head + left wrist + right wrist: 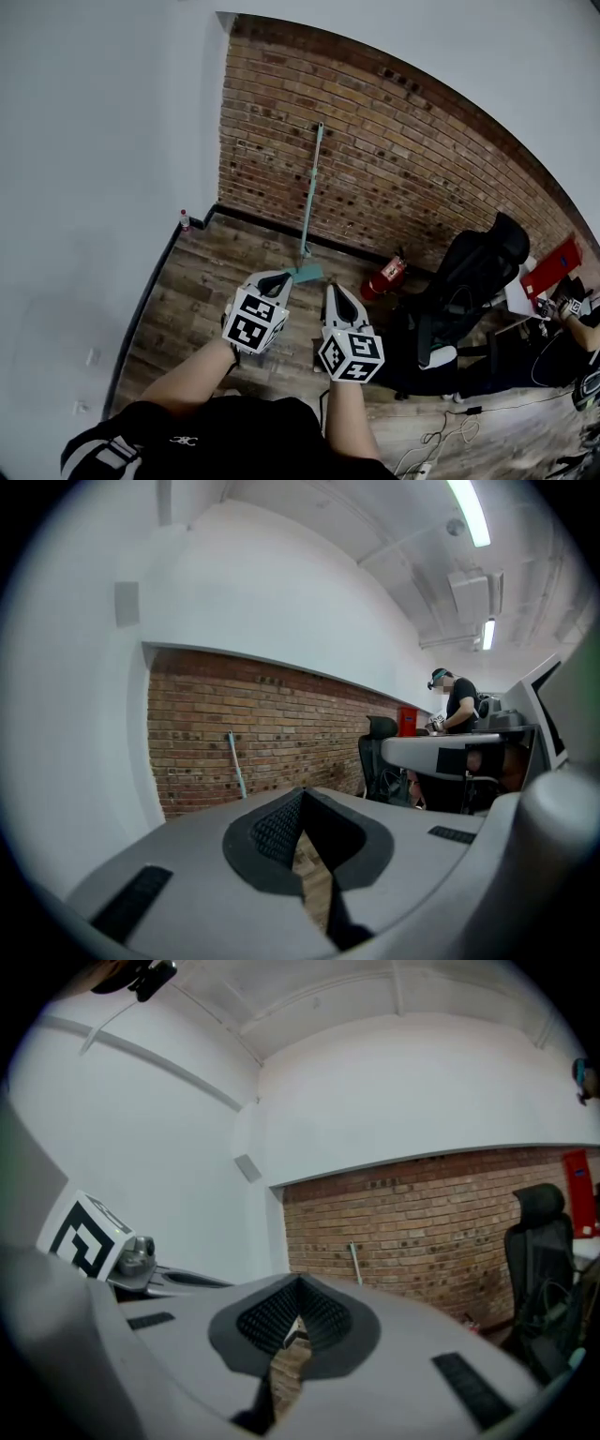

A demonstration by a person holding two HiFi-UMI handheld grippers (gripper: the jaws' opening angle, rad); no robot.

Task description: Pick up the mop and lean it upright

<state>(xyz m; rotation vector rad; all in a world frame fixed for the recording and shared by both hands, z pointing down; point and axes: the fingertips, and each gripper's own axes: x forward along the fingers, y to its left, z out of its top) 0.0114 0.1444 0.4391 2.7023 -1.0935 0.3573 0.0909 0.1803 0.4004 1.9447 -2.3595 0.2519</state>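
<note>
The mop stands upright against the brick wall (394, 159): its teal handle (312, 187) rests on the bricks and its teal head (306, 274) sits on the wooden floor. The handle also shows far off in the left gripper view (236, 766) and the right gripper view (355, 1262). My left gripper (281, 278) and right gripper (333, 289) hang side by side above the floor, just short of the mop head and not touching it. Both are shut with nothing between their jaws, as seen at the left gripper (302, 803) and the right gripper (298, 1293).
A red fire extinguisher (384, 276) lies by the wall, right of the mop. A black office chair (469, 281) stands further right, with cables (441, 441) on the floor near it. A small bottle (185, 221) sits in the corner. A person (457, 700) stands at a desk.
</note>
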